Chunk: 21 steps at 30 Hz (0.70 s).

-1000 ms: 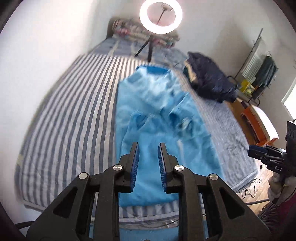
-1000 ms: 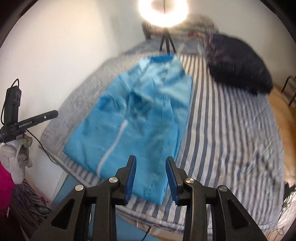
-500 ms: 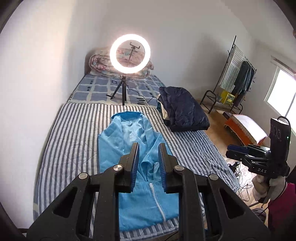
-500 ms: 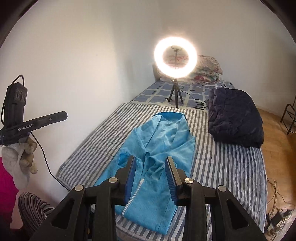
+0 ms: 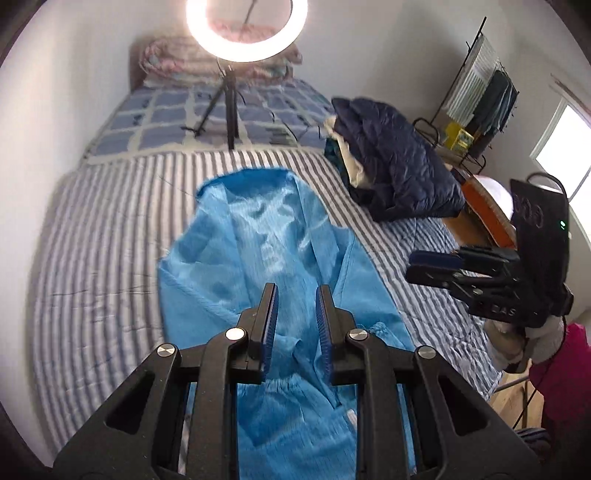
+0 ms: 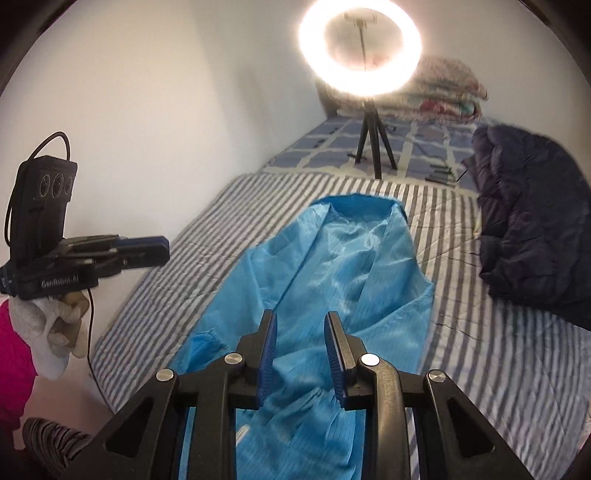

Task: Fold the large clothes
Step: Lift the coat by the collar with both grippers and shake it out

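I held both grippers — left (image 5: 294, 325) slightly parted and empty, right (image 6: 300, 347) closing on nothing — above the blue coverall (image 6: 332, 280), lining up a fold.

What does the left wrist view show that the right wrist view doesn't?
Only the left wrist view shows the clothes rack, the window and the right gripper, its jaws closing on nothing. Only the right wrist view shows the left gripper, holding nothing. Both share the blue garment on the striped bed, the ring light and the dark jacket.
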Available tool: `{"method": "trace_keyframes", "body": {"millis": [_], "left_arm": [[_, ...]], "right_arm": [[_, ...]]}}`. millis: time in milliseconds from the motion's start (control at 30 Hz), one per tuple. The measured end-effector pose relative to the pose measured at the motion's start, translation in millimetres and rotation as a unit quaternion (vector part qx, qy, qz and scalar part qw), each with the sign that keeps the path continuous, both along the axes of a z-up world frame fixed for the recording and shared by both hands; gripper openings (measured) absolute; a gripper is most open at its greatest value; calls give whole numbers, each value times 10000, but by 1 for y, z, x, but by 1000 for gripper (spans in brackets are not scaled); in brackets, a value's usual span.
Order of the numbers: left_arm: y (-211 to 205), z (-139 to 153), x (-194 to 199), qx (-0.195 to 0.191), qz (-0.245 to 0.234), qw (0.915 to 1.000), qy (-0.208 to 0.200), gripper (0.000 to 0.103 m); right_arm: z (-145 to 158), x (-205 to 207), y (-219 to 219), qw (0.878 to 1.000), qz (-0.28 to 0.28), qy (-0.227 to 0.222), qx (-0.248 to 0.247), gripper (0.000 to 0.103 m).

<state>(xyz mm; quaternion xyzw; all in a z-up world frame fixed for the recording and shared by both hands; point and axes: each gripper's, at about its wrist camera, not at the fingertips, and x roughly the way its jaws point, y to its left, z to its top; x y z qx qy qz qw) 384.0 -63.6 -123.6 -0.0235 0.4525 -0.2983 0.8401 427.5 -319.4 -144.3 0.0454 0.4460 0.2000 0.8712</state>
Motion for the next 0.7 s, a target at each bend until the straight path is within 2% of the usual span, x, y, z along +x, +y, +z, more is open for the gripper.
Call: {"method": "trace_keyframes", "body": {"millis": [167,300,467,567,633,700], "left_arm": [[-28,-65,38,128,-337,9985,413,19],[-49,-103,59,385,-553,9963,539,19],[-62,-135,88,639,-328,9953,645,19],[-65,-157,105,1025,-9,9923,696,19],[-64,-160,109,925,82,9939,603,19],[-63,-158,110,893,29,9939,649,19]], "right_arm": [[-62,58,2,9987,131,487,-49,24],[-94,90,8,9973,254,684,-127,23],[-123,122,21,9961,281,826,-149,23],[-137,137,27,9944,84,903,-540,23],[-149,145,23,9925,-112,1045,-629,20],[-148,148,18,9934,-165,1051,-423,22]]}}
